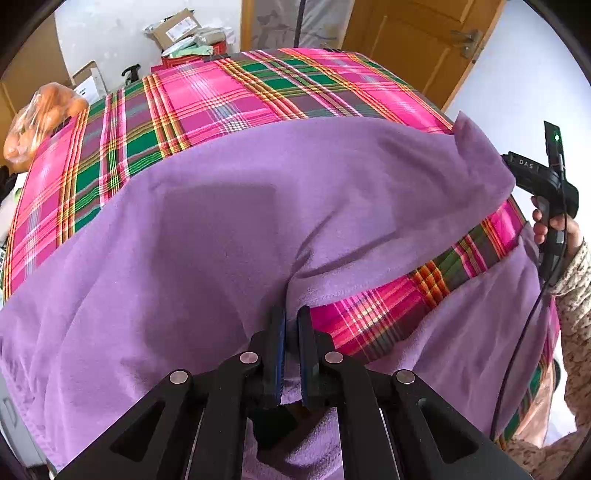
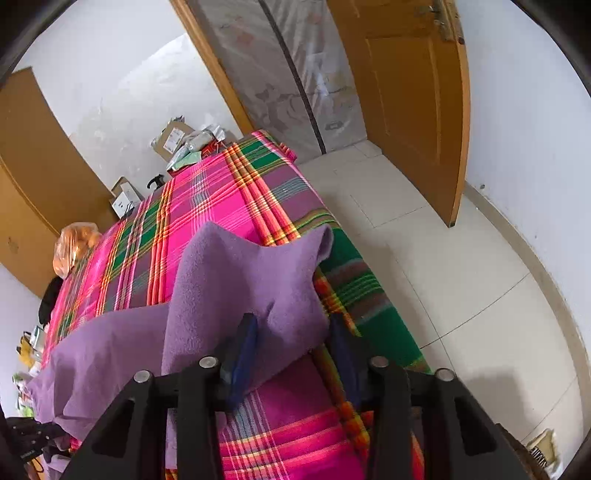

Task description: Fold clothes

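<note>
- Left gripper (image 1: pixel 291 325): fingers clamped on purple fleece garment (image 1: pixel 221 221) hem.
- Right gripper (image 2: pixel 291 332): fingers apart, fleece fold between them.
- Left view alone shows right handle lettered "DAS" (image 1: pixel 526 164).

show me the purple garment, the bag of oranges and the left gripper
purple garment (image 1: pixel 229 206): left wrist view, its flat middle.
bag of oranges (image 1: pixel 40 118): left wrist view, the bag's bulging side.
left gripper (image 1: pixel 291 325): left wrist view, between the fingertips, shut on a garment fold.

Bare plaid bedspread (image 1: pixel 229 96) beyond purple garment (image 1: pixel 221 229); clutter (image 1: pixel 188 33) behind.
</note>
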`<state>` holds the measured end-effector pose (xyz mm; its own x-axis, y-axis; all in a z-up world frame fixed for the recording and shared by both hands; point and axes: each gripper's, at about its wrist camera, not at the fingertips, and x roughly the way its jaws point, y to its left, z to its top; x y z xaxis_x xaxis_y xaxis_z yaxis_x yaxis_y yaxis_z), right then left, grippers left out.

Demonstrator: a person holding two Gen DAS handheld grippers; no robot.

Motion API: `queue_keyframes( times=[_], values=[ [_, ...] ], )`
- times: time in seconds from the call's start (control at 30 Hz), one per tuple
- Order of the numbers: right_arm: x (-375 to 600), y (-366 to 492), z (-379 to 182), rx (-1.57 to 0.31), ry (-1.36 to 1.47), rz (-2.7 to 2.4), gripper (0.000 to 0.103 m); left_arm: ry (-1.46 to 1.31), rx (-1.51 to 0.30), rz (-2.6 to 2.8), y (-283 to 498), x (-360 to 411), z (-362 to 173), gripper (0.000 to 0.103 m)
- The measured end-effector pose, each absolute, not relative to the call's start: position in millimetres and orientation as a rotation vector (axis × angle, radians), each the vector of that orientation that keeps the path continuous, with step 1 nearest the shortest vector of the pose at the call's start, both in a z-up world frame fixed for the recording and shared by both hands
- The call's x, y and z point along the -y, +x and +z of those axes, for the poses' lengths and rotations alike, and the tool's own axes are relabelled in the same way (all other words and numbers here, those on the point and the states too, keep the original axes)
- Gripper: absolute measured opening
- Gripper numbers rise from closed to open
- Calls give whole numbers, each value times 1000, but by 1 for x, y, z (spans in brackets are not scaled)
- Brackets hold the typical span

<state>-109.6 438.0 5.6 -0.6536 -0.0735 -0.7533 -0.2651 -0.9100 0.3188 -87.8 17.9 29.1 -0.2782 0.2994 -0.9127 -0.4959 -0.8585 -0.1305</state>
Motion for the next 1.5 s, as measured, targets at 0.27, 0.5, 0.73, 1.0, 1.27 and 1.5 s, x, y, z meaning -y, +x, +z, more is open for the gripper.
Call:
queue_keyframes(
  times=[0.27, 0.5, 0.73, 1.0, 1.27, 1.5],
  values=[
    [-463, -104, 35, -556, -1095, 2629, 12, -1493, -188, 2154, -88, -12, 31, 6],
    [-500, -101, 45, -511, -1042, 2513, 11, -1488, -185, 2135, -87, -12, 31, 6],
    [-506, -107, 27, -382, -1083, 2420, 8, -1492, -207, 2122, -86, -15, 28, 6],
    [-521, -102, 20, -395, -1102, 2317, 4, -1492, -189, 2101, -82, -15, 27, 6],
    [-488, -90, 38, -491, -1125, 2551, 5, -1501, -167, 2084, -78, -16, 25, 6],
    [-433, -108, 18, -363, -1423, 2626, 6, -1520, -131, 2065, -73, -14, 27, 6]
  ],
)
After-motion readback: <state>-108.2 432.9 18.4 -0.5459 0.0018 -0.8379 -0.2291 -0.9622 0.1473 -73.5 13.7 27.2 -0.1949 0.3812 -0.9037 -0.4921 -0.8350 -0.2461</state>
